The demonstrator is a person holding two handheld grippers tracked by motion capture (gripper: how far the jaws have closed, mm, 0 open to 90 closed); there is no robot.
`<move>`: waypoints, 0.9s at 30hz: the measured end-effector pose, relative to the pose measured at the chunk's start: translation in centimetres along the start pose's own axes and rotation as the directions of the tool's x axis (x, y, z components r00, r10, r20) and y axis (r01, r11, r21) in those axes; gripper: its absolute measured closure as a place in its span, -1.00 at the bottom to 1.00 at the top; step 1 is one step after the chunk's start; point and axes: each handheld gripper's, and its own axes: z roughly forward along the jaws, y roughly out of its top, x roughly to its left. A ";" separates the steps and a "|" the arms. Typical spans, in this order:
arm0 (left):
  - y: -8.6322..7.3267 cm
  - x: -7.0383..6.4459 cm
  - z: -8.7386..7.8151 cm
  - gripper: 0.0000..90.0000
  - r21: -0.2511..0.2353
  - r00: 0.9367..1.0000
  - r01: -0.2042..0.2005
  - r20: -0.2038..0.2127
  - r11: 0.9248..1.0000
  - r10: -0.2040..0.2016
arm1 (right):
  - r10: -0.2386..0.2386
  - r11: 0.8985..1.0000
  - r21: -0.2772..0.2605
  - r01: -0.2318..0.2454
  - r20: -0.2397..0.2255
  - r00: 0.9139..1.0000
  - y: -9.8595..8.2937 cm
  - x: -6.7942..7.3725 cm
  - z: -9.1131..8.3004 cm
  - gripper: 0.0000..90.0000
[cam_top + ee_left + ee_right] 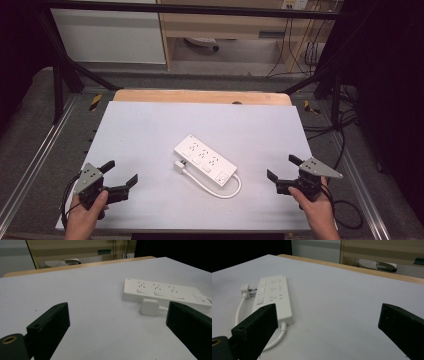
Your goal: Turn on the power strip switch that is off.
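A white power strip (205, 160) lies flat near the middle of the white table top (150, 130), set at a slant, with three rows of sockets and a switch at its near-right end. Its white cable (220, 191) leaves that end, loops toward the person and runs back along the strip's near side to the white plug (179, 167), which rests on the table just beside the strip, pins pointing at its long edge. In the left gripper view the plug (149, 307) sits in front of the strip (162, 293), very close to it; in the right gripper view the plug (245, 290) lies at the strip's (274, 297) far-left side with the cable (239, 310) curving round.

The left gripper (120, 173), held in the person's left hand (85, 215), rests over the near-left corner of the table, well apart from the strip. Its jaws stand wide open with nothing between them. The right gripper (284, 168), in the right hand (317, 212), sits at the near-right edge, also well apart from the strip, jaws spread wide and holding nothing.

Beyond the table top a wooden edge (200, 96) shows.
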 end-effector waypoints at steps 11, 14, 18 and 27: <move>0.0 0.0 0.0 -0.88 0.003 1.000 0.000 0.001 1.000 0.000 | 0.014 1.000 -0.001 -0.014 -0.014 1.000 0.6 0.1 -0.4 -0.93; -0.1 0.0 0.1 -0.88 0.008 1.000 -0.003 0.004 1.000 0.003 | 0.008 1.000 -0.009 -0.008 -0.010 1.000 1.0 0.2 -0.6 -0.94; -0.1 0.0 0.1 -0.88 0.010 1.000 -0.003 0.004 1.000 0.003 | 0.016 1.000 -0.018 -0.017 -0.030 0.999 1.5 0.6 -0.7 -0.93; -0.2 0.0 0.2 -0.88 0.023 1.000 -0.005 0.004 1.000 0.004 | 0.035 0.999 -0.027 -0.037 -0.079 0.996 2.9 1.5 -0.9 -0.91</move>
